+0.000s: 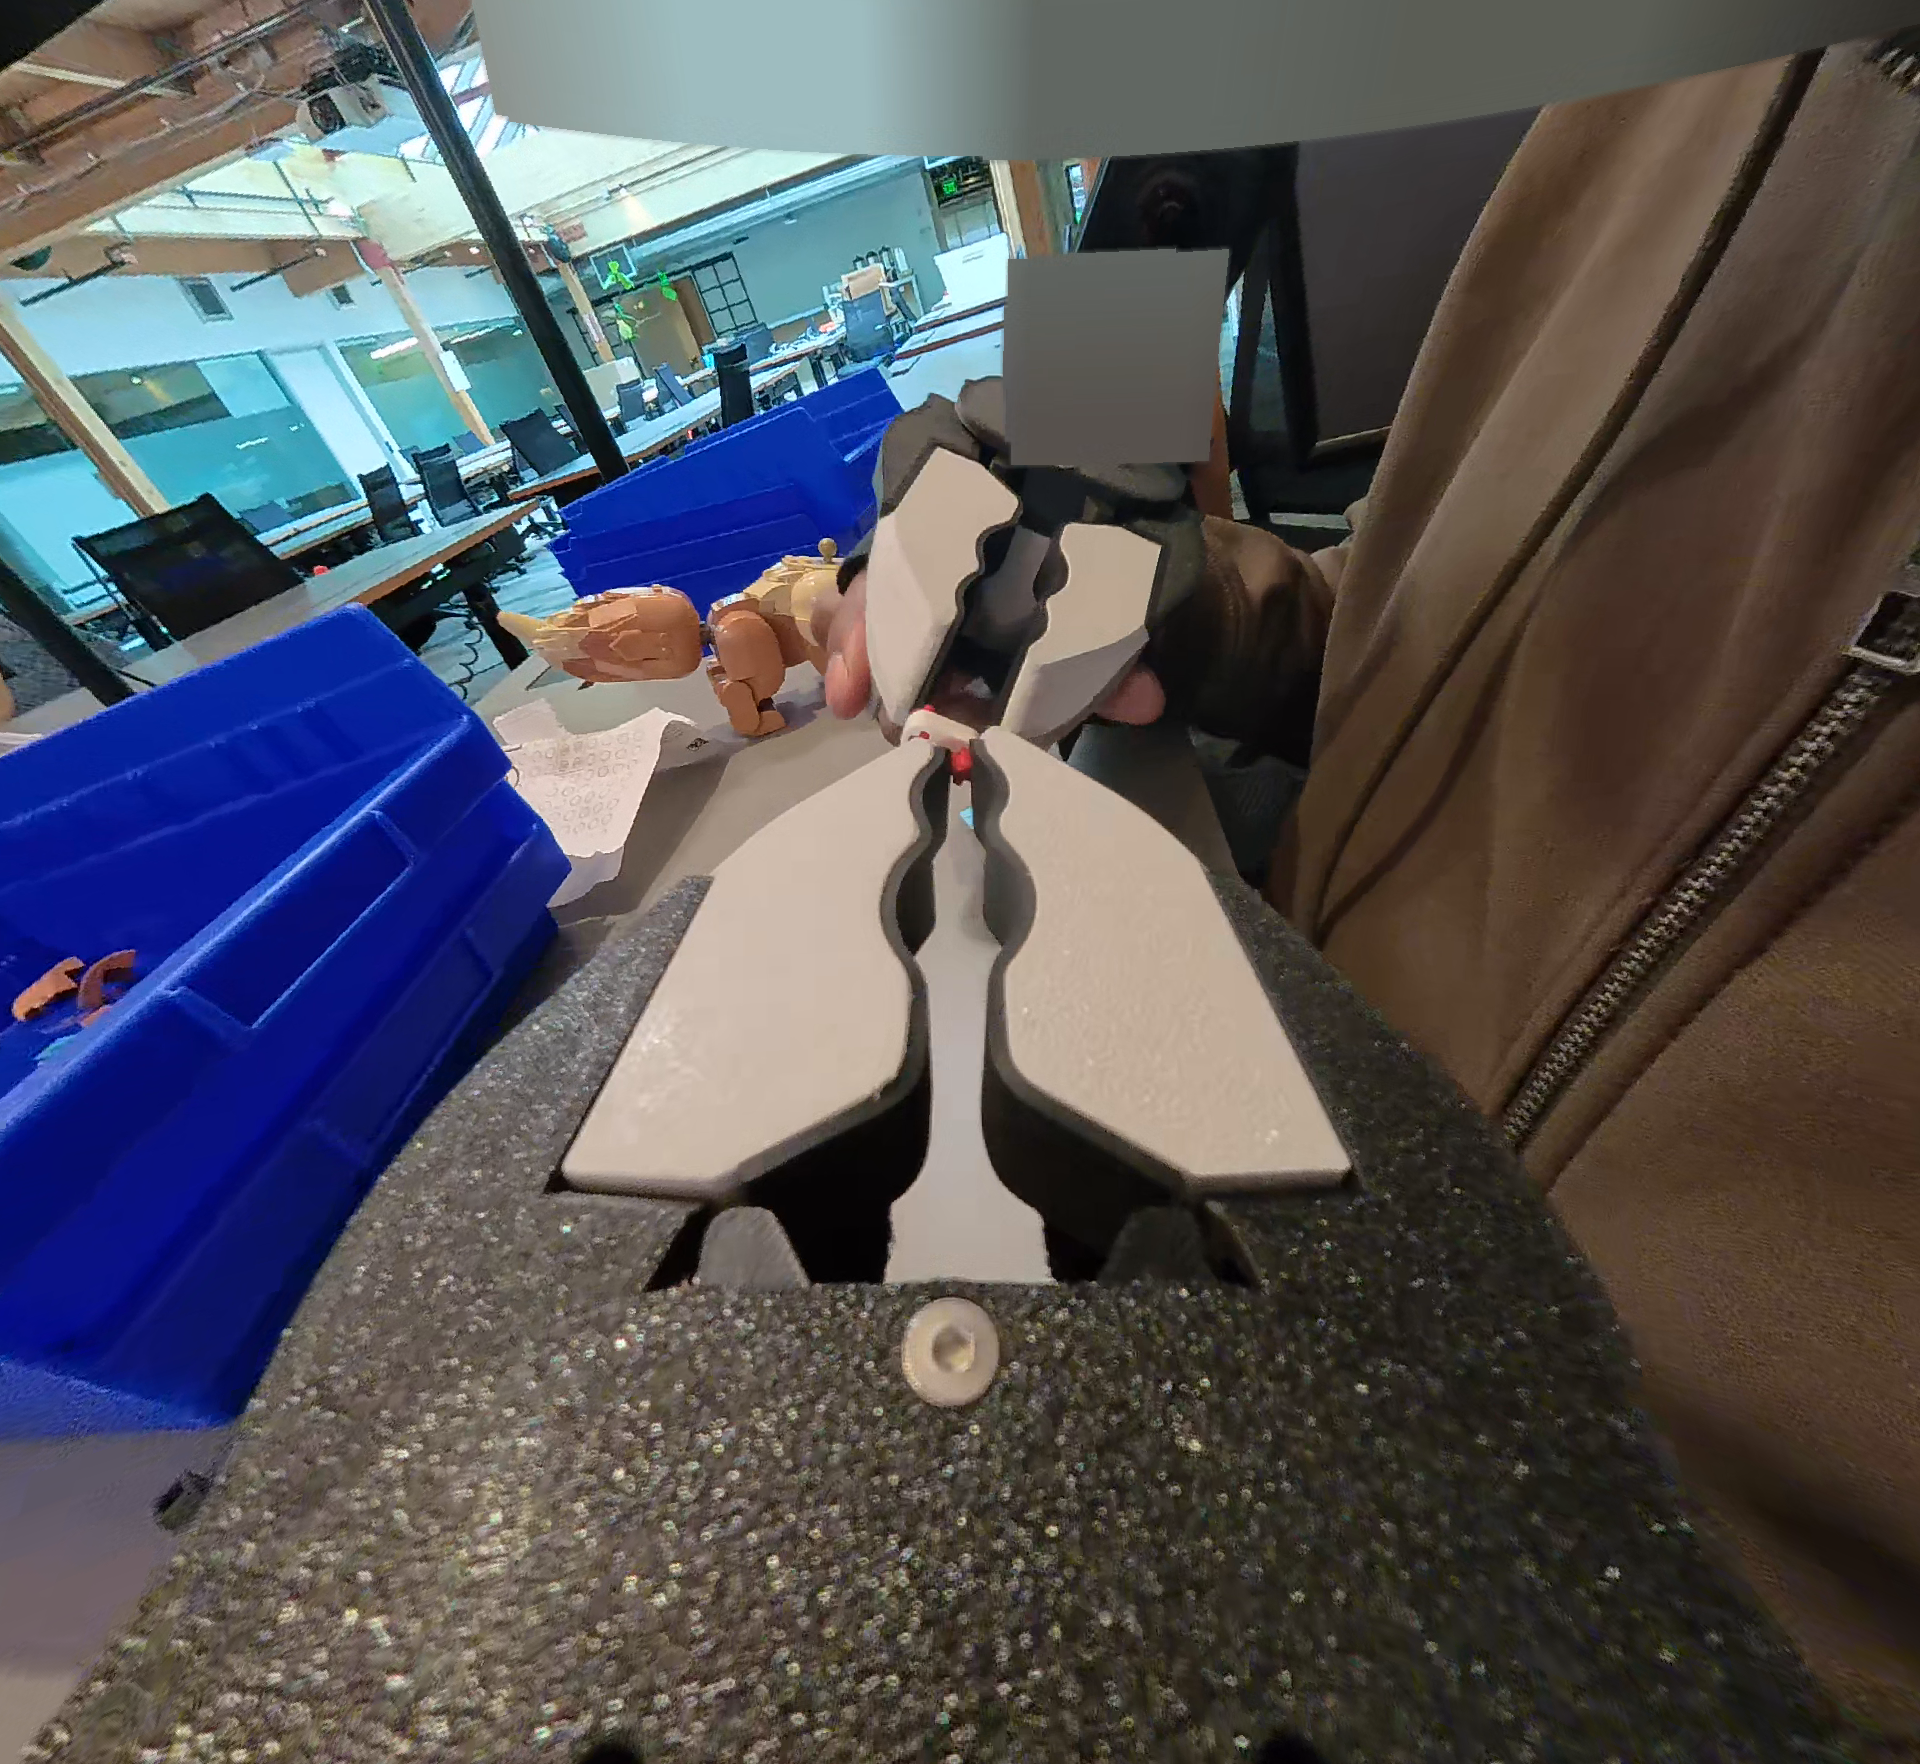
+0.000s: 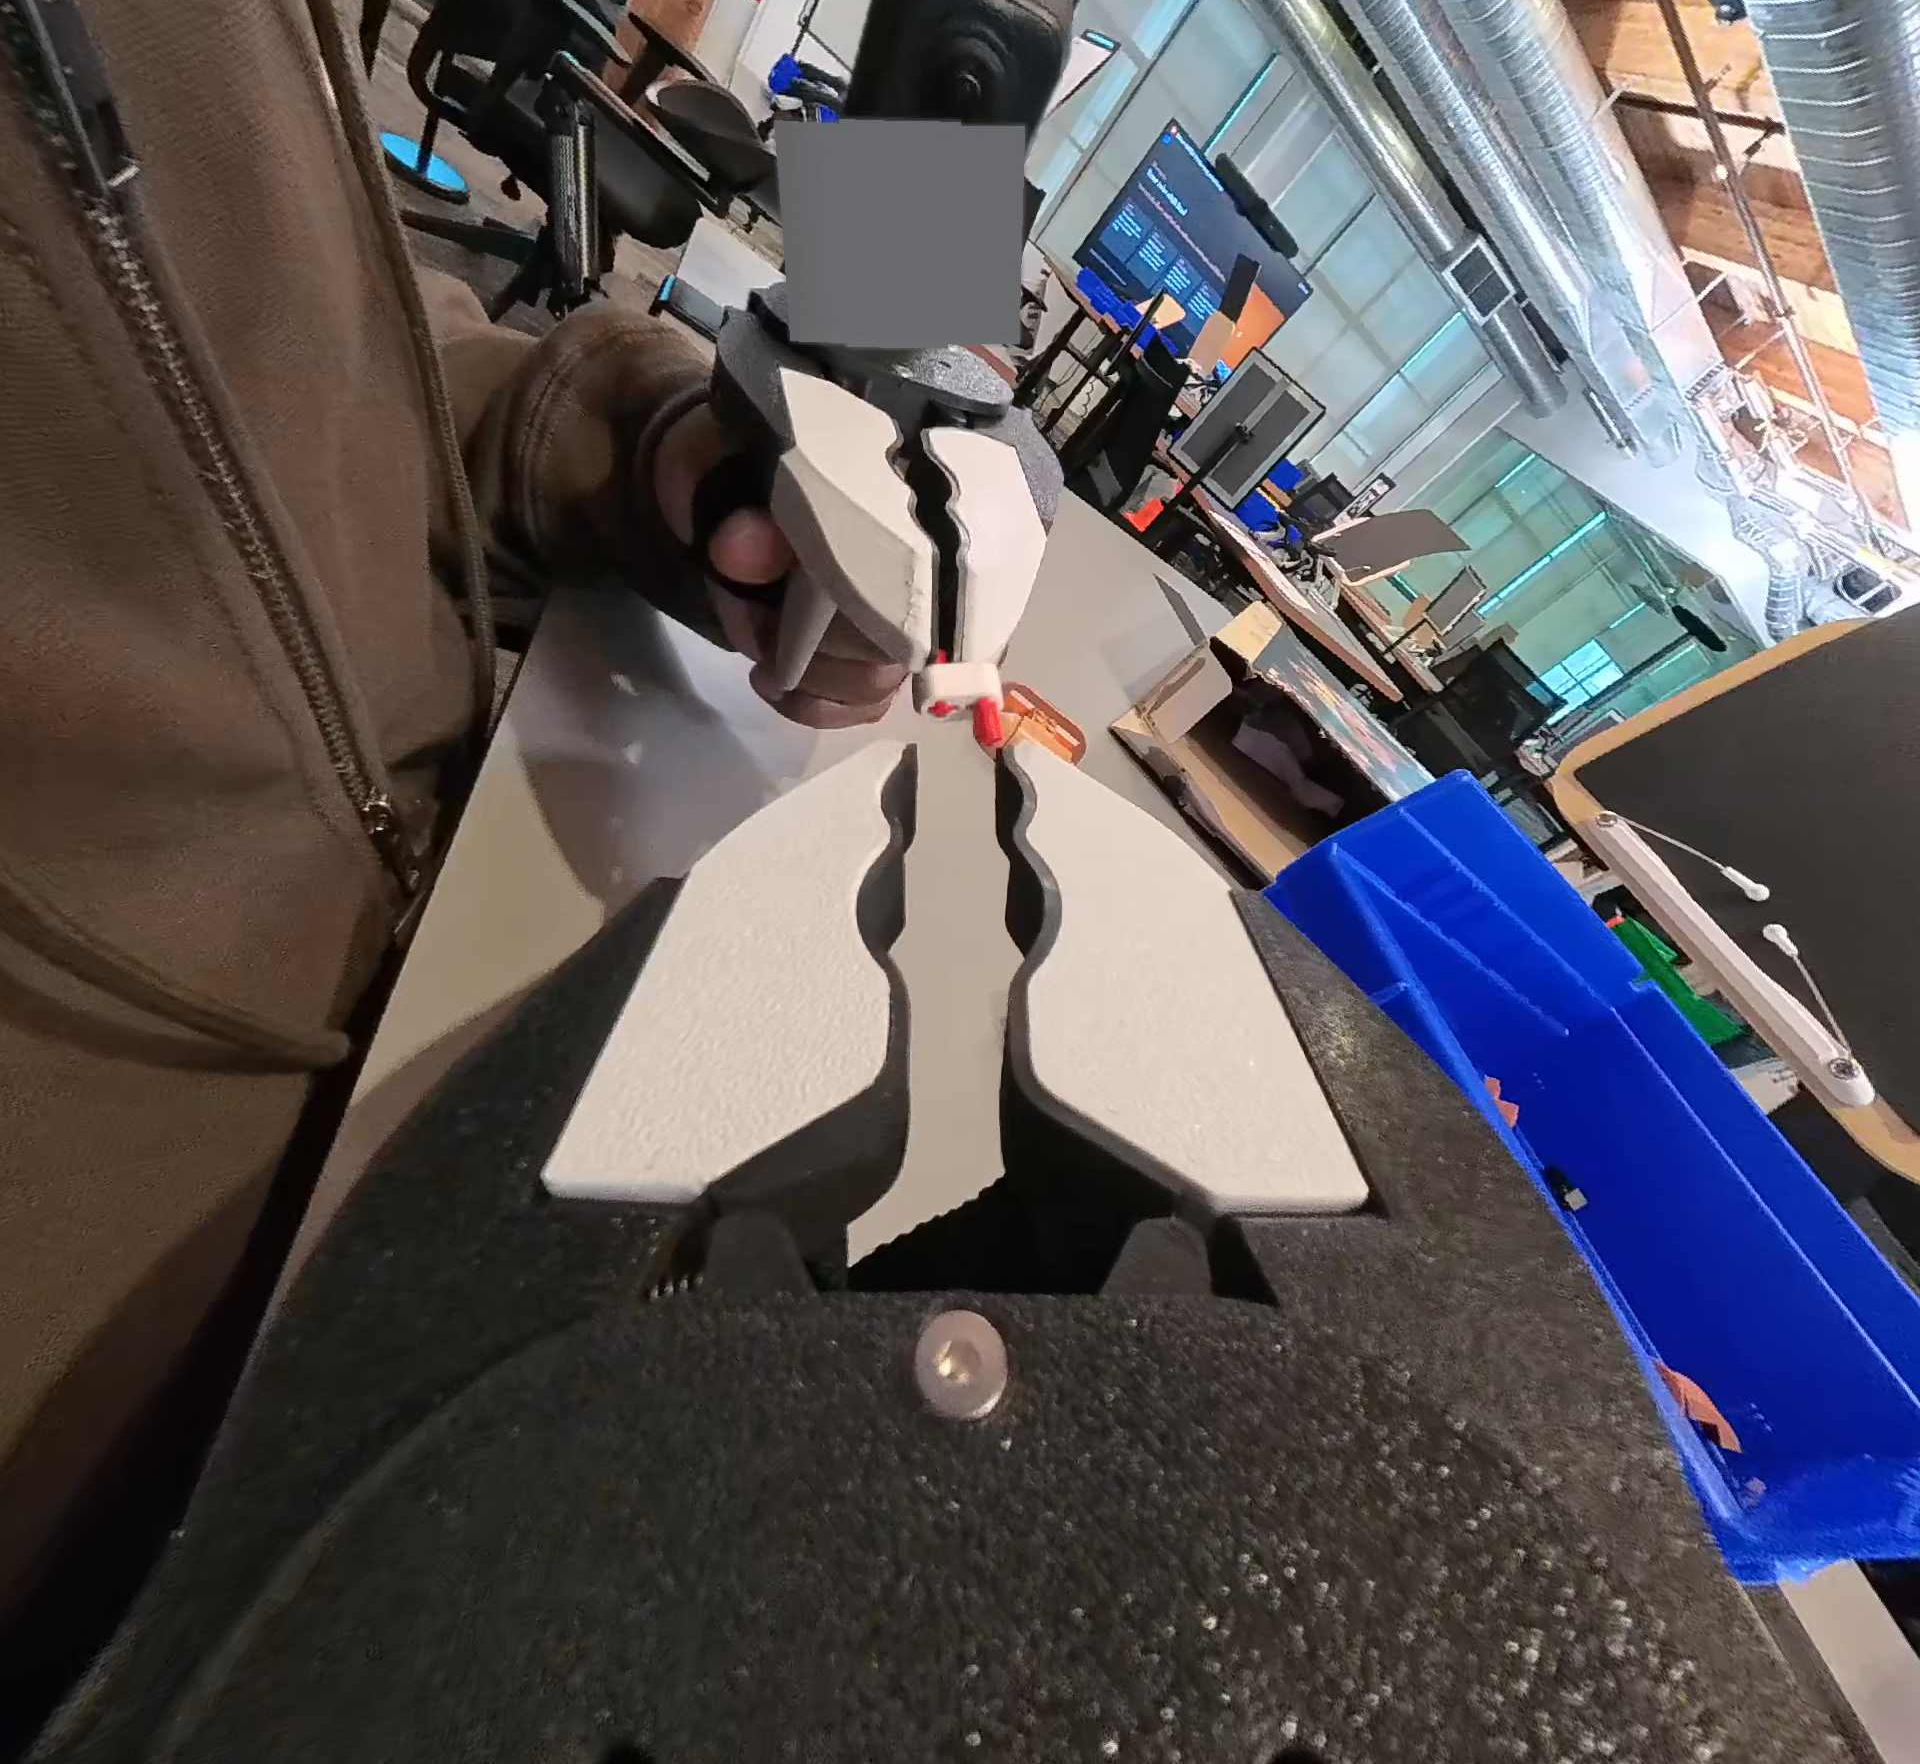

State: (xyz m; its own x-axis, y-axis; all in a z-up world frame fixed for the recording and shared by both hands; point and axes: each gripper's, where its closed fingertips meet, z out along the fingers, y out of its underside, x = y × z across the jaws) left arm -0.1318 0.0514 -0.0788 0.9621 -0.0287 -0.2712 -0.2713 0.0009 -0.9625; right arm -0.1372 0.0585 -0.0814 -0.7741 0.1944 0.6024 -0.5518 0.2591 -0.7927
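Observation:
My left gripper [image 1: 956, 758] is shut on a small red pin [image 1: 962, 761] that sticks out of a small white brick piece [image 1: 928, 727]. My right gripper [image 2: 954, 758] faces it tip to tip just above the grey table [image 2: 623, 758]. Its jaws stand about the piece's width apart, right at the white piece [image 2: 956, 680], and a red pin [image 2: 987, 727] touches its right fingertip. I cannot tell whether it grips. The right gripper also shows in the left wrist view [image 1: 951, 722], and the left gripper in the right wrist view [image 2: 943, 660].
A tan and brown brick-built animal figure [image 1: 644, 644] lies on the table behind the grippers, beside a sheet of paper [image 1: 592, 769]. Blue bins [image 1: 260, 883] [image 2: 1558, 1091] hold a few brown pieces. An orange piece [image 2: 1044, 727] and an open cardboard box [image 2: 1226, 727] are nearby. A person's brown jacket [image 1: 1610, 675] is close.

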